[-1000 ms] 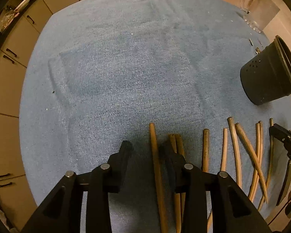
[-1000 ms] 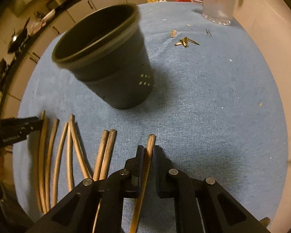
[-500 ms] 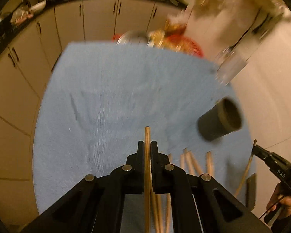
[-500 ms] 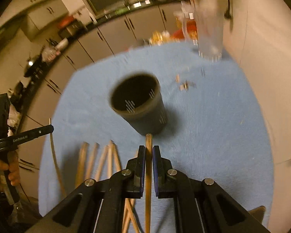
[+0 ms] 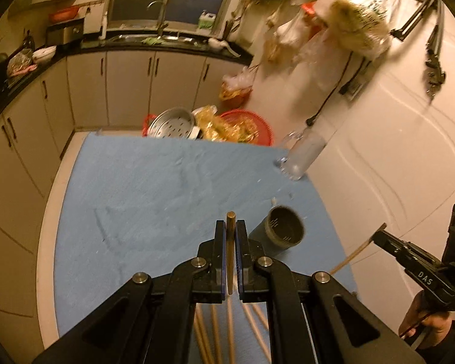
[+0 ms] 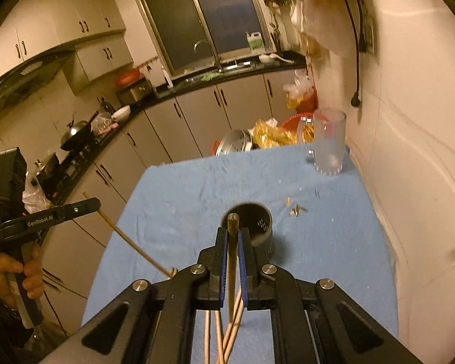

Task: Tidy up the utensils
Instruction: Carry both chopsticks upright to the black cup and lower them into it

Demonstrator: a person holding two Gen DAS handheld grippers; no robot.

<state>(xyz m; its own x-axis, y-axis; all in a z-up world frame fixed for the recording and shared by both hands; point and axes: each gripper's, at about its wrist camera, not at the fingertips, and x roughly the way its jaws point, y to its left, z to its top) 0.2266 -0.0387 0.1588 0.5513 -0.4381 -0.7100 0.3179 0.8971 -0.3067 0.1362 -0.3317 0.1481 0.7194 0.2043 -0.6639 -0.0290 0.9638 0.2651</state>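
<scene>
Your left gripper (image 5: 230, 227) and right gripper (image 6: 233, 233) each pinch 1 thin wooden chopstick (image 5: 230, 242) between narrow jaws, high above the blue cloth (image 5: 154, 194). The dark round plastic holder (image 6: 256, 224) sits just beyond the right jaws, right of the left ones. Each stick (image 6: 232, 242) trails back behind its jaws, so it may swivel, strike the rim and tip the light holder.
</scene>
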